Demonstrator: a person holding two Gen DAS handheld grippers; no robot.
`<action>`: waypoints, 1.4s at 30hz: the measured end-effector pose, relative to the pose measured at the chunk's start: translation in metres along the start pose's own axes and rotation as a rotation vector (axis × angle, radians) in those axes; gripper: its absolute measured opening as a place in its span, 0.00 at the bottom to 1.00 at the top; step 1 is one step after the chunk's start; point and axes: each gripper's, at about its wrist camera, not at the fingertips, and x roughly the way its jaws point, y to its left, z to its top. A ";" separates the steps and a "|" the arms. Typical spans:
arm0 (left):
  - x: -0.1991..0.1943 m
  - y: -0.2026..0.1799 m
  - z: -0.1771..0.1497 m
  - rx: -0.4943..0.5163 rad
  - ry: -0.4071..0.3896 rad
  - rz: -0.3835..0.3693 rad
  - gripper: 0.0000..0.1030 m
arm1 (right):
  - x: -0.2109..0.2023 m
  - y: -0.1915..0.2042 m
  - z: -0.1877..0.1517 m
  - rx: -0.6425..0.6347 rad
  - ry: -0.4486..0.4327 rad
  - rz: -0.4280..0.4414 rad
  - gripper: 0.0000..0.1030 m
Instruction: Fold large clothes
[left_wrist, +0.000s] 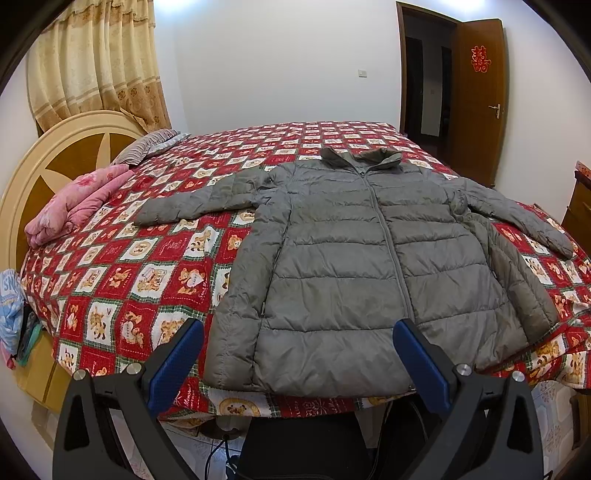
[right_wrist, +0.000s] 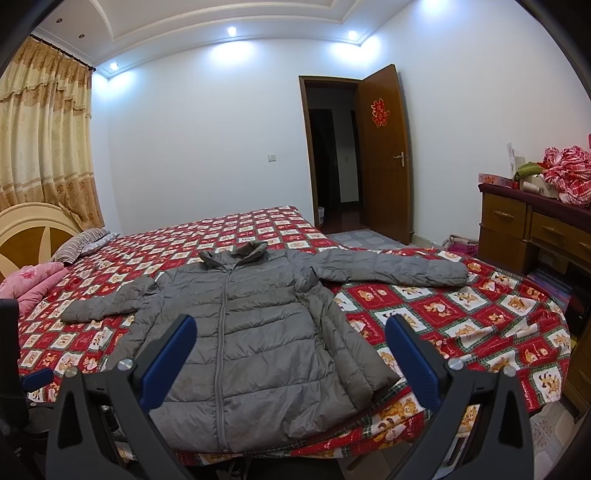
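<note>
Two tools (left_wrist: 297, 328) (right_wrist: 291, 326) spread, one grey jacket (left_wrist: 354, 266), flat

The red checked bed (left_wrist: 122, 280) lay bare on both sides of the spread grey jacket (left_wrist: 332, 258), so a tool could pass there freely. A pink quilt (left_wrist: 74, 203) and striped pillow (left_wrist: 147, 146) blocked the headboard side; a wooden dresser (right_wrist: 517, 232) stood beyond the far sleeve.

Grey puffer jacket (left_wrist: 354, 258) (right_wrist: 251, 339), zipped, flat face-up on bed, sleeves spread, hem at near edge.
</note>
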 end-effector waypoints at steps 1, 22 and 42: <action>0.000 0.000 0.000 0.001 0.000 0.000 0.99 | 0.000 0.000 0.000 0.000 0.001 0.000 1.00; 0.001 -0.001 0.000 0.003 0.005 0.000 0.99 | 0.000 0.000 -0.001 0.005 0.011 0.001 1.00; 0.016 0.002 -0.006 0.000 0.062 -0.032 0.99 | 0.017 0.003 -0.012 0.010 0.097 0.023 1.00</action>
